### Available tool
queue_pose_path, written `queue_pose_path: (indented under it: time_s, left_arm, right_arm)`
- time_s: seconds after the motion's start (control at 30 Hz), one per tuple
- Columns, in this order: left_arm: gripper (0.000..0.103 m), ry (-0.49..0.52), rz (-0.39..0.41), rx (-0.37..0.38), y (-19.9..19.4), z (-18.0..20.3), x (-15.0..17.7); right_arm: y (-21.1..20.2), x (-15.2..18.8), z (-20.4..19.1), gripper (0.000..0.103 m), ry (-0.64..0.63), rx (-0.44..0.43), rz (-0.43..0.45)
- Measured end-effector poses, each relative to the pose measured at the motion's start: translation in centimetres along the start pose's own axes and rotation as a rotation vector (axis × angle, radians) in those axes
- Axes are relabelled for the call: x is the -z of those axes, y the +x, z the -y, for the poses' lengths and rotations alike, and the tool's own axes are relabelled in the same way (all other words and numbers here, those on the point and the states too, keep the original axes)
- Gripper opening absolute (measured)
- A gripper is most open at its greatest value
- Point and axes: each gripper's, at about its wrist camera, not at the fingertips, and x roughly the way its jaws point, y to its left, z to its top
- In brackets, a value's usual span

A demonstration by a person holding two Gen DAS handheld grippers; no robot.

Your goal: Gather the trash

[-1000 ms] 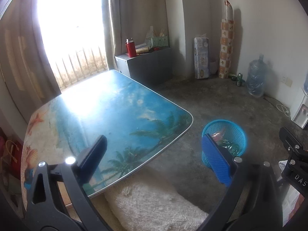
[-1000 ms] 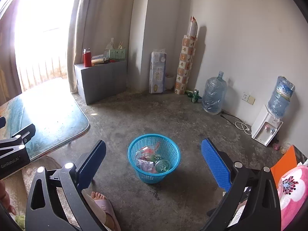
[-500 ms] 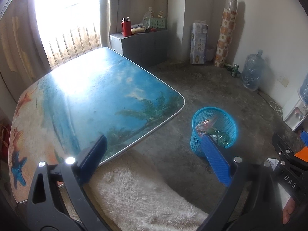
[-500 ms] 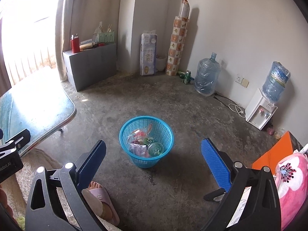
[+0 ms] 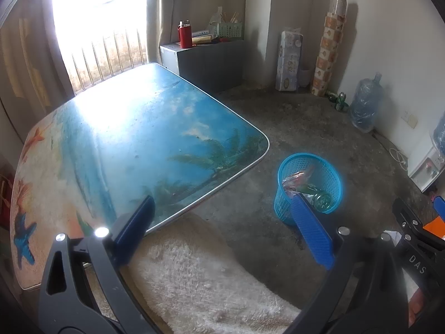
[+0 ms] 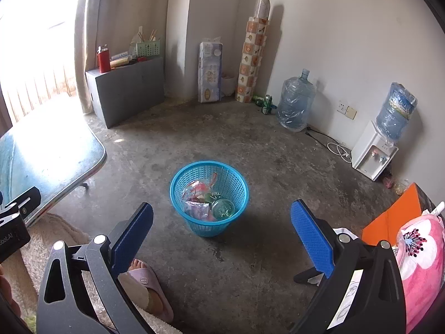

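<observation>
A blue mesh trash basket point(image 6: 178, 189) stands on the concrete floor and holds wrappers point(image 6: 196, 208) and a green bottle point(image 6: 222, 208). It also shows in the left wrist view point(image 5: 331, 175), right of the table. My right gripper point(image 6: 221, 235) is open and empty, held above and in front of the basket. My left gripper point(image 5: 222, 231) is open and empty, over the near edge of the beach-print table point(image 5: 125, 139) and a white fluffy rug point(image 5: 194, 272).
A grey cabinet point(image 6: 125, 89) with a red flask point(image 6: 103, 59) stands by the window. Water jugs point(image 6: 296, 105), a white dispenser point(image 6: 372, 153), a tissue pack point(image 6: 210, 72) and cans point(image 6: 267, 104) line the far wall. My slippered foot point(image 6: 147, 286) is near. A pink pillow point(image 6: 420, 261) lies at right.
Both grippers have drawn back and risen slightly, so more of the table top, rug and floor shows. Both stayed open and empty; the basket has not moved.
</observation>
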Motion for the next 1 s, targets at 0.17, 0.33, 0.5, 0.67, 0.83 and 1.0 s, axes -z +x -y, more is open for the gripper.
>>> queue_pose_path:
  time_s: [0.17,0.33,0.5,0.67,0.83,1.0]
  left_arm:
    - [0.094,-0.01,-0.004,0.002,0.0,-0.05,-0.09]
    - [0.094,-0.001,-0.005,-0.005,0.17,0.04,-0.16]
    - [0.094,0.01,0.003,-0.015,0.1,0.5,-0.13]
    - [0.094,0.014,-0.002,-0.014,0.06,0.64,-0.13]
    - [0.094,0.018,0.009,-0.023,-0.15,0.69,-0.26]
    - [0.094,0.023,0.007,-0.024,-0.15,0.64,-0.23]
  right_arm:
    - [0.03,0.22,0.24,0.096,0.011,0.016,-0.003]
    - [0.12,0.44,0.54,0.096,0.026,0.031,-0.006]
    - [0.4,0.44,1.01,0.096,0.042,0.037,-0.013]
    - [0.62,0.49,1.01,0.096,0.041,0.036,-0.021]
    - [0.59,0.59,1.05,0.096,0.043,0.035,-0.022]
    - [0.6,0.54,1.05,0.096,0.041,0.036,-0.023]
